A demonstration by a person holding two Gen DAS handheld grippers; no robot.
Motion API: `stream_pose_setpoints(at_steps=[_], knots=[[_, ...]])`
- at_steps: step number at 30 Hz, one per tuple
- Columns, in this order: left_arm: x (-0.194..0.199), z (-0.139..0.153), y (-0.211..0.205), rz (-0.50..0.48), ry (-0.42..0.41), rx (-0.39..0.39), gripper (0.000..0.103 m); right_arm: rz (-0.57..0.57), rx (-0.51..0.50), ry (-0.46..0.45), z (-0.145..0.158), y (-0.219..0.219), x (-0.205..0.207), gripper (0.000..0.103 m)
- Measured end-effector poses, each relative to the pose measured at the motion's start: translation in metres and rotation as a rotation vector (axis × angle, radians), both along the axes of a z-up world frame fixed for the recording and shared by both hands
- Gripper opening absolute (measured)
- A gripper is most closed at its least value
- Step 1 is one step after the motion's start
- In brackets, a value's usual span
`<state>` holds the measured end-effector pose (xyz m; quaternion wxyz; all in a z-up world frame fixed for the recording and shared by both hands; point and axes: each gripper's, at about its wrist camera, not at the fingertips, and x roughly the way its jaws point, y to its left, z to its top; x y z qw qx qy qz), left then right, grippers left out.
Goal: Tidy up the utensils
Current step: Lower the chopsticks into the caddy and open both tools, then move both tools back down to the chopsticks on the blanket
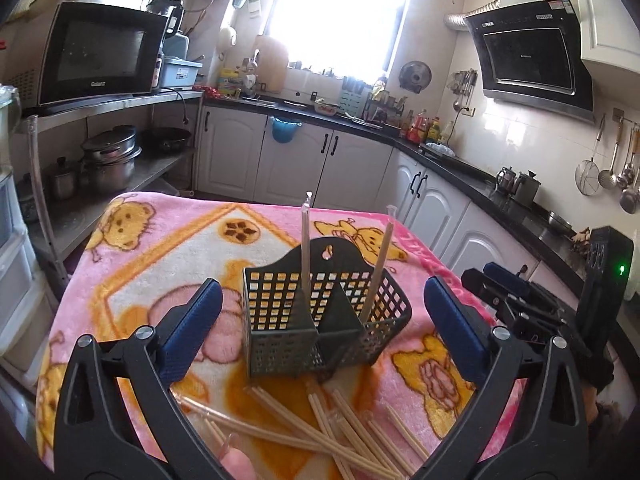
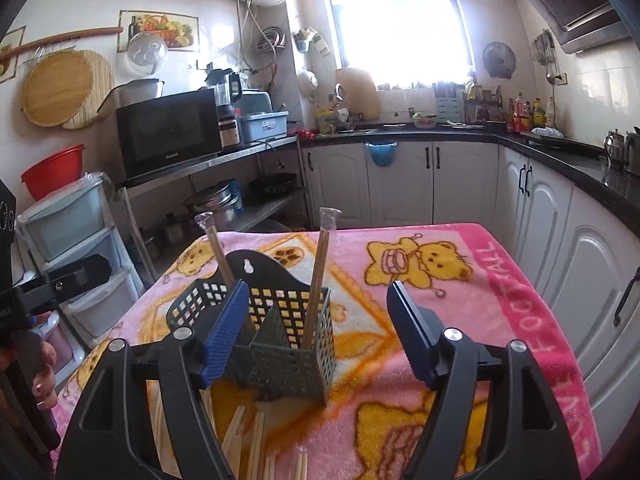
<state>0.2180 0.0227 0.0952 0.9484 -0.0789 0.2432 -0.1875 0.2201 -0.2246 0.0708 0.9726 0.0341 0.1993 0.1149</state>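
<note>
— While both of them hang clear of the basket (image 1: 320, 320), which step is this?
— Between picks, I'd say. The left hand-held gripper (image 1: 320, 320) has its jaws wide apart with nothing in them, and the right hand-held gripper (image 2: 316, 332) is parted and bare too. Two wrapped pairs of chopsticks (image 1: 306, 256) stand in the basket, one in each compartment.
— And the rest?
— Loose chopsticks (image 1: 320, 432) lie crossed on the pink blanket (image 1: 140, 264) over the table, just in front of the basket. Next, a gripper needs to dip down, single one out of the tangle and close on it.
</note>
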Motion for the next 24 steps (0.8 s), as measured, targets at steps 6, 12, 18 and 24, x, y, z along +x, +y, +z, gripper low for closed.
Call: stream_pose_setpoints(at_steps=[6, 12, 18, 24], knots=[[-0.014, -0.018, 0.003, 0.010, 0.045, 0.005, 0.093, 0.034, -0.004, 0.025, -0.003, 0.003, -0.012, 0.073], [-0.024, -0.034, 0.010, 0.023, 0.090, -0.005, 0.093, 0.077, -0.021, 0.080, -0.020, 0.007, -0.026, 0.073], [-0.034, -0.050, 0.018, 0.049, 0.133, -0.003, 0.093, 0.102, -0.024, 0.131, -0.034, 0.009, -0.035, 0.073], [-0.035, -0.064, 0.023, 0.050, 0.185, -0.017, 0.093, 0.128, -0.047, 0.170, -0.044, 0.012, -0.041, 0.071]])
